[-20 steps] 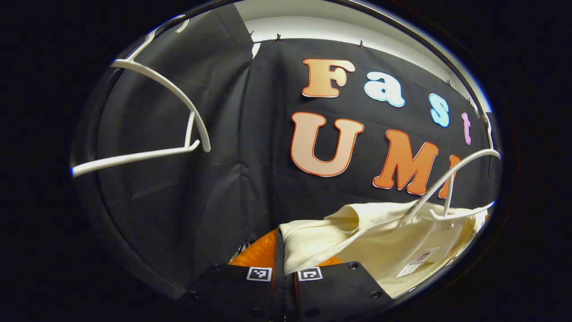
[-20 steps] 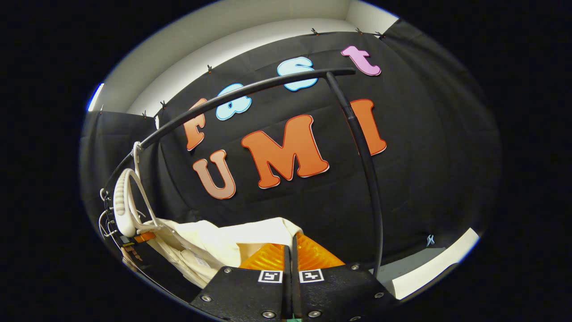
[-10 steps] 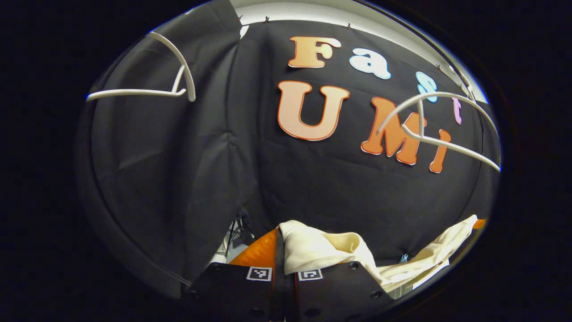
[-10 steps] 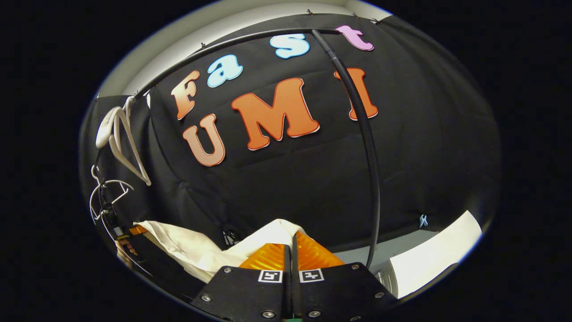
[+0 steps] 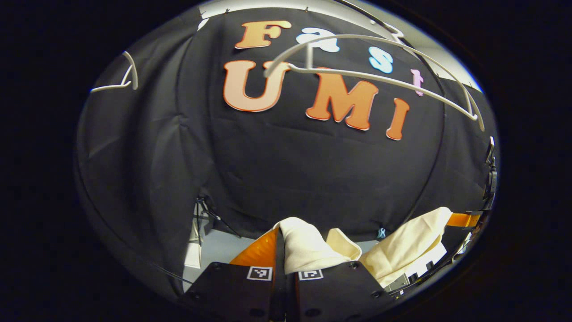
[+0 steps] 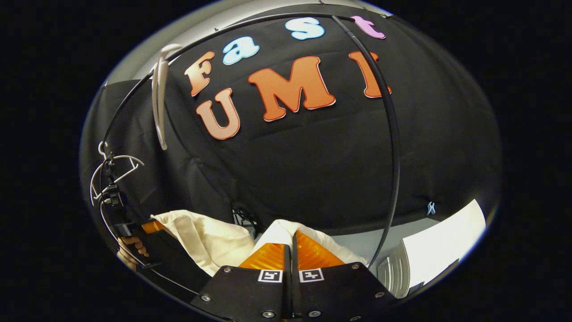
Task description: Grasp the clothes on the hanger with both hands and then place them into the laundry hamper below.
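Both claws, left [image 5: 280, 250] & right [image 6: 292, 250], closed on cream cloth garment [image 5: 308, 250], below bare white plastic hanger [image 5: 380, 78].

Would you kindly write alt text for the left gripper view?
The left tool is shut on a cream garment, which stretches right to the other tool. A bare white hanger hangs above.

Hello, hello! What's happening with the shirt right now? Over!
Left gripper shut on cream shirt. Right gripper shut on it too. Shirt off white hanger. Nothing blocking.
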`<state>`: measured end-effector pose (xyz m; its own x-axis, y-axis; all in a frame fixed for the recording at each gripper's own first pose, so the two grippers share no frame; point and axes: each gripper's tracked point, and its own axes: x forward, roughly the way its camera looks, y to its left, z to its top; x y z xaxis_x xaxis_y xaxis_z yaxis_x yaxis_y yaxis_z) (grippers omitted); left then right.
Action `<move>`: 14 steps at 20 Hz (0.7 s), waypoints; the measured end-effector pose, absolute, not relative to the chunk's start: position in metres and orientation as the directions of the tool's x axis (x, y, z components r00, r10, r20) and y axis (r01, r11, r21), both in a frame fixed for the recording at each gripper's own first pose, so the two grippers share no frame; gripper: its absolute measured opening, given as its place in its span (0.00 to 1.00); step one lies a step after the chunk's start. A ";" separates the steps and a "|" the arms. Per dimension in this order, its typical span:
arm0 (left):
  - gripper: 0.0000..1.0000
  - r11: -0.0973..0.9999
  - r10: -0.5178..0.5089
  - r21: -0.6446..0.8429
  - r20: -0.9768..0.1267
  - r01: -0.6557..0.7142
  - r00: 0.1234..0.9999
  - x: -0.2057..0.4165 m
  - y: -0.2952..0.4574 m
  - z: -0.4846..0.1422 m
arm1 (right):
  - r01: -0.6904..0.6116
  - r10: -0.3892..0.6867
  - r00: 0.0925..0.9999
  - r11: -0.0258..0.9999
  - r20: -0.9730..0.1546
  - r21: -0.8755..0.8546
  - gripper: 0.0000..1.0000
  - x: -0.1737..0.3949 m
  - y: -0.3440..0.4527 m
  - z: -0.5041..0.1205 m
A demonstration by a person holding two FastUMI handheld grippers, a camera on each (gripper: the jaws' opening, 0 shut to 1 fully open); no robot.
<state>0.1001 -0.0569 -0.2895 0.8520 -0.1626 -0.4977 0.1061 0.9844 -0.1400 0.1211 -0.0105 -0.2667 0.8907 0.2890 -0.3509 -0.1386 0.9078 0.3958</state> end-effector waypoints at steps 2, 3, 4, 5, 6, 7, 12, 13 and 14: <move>0.09 0.976 -0.208 -0.162 -0.506 0.144 0.837 0.090 -0.082 -0.296 | -0.144 0.306 0.881 0.900 -0.361 0.411 0.00 0.112 0.001 -0.275; 0.09 0.972 -0.227 -0.174 -0.513 0.158 0.828 0.085 -0.095 -0.301 | -0.143 0.311 0.876 0.898 -0.369 0.416 0.00 0.107 0.004 -0.281; 0.09 0.968 -0.242 -0.184 -0.523 0.169 0.817 0.082 -0.105 -0.306 | -0.138 0.312 0.872 0.896 -0.378 0.421 0.00 0.101 0.007 -0.288; 0.09 0.965 -0.255 -0.193 -0.535 0.177 0.806 0.074 -0.114 -0.314 | -0.132 0.314 0.867 0.894 -0.388 0.429 0.00 0.093 0.009 -0.297; 0.09 0.962 -0.266 -0.200 -0.544 0.184 0.796 0.068 -0.122 -0.319 | -0.124 0.316 0.861 0.890 -0.399 0.438 0.00 0.085 0.010 -0.305; 0.09 0.960 -0.275 -0.201 -0.554 0.194 0.786 0.065 -0.128 -0.326 | -0.116 0.316 0.855 0.889 -0.411 0.444 0.00 0.079 0.010 -0.314; 0.09 0.952 -0.304 -0.211 -0.633 0.220 0.712 0.045 -0.162 -0.374 | -0.056 0.295 0.824 0.892 -0.484 0.449 0.00 0.073 0.010 -0.363; 0.09 0.951 -0.308 -0.213 -0.648 0.223 0.697 0.040 -0.168 -0.387 | -0.040 0.289 0.817 0.892 -0.500 0.450 0.00 0.073 0.009 -0.374; 0.09 0.951 -0.309 -0.212 -0.666 0.225 0.679 0.037 -0.172 -0.399 | -0.025 0.283 0.809 0.893 -0.515 0.450 0.00 0.073 0.007 -0.384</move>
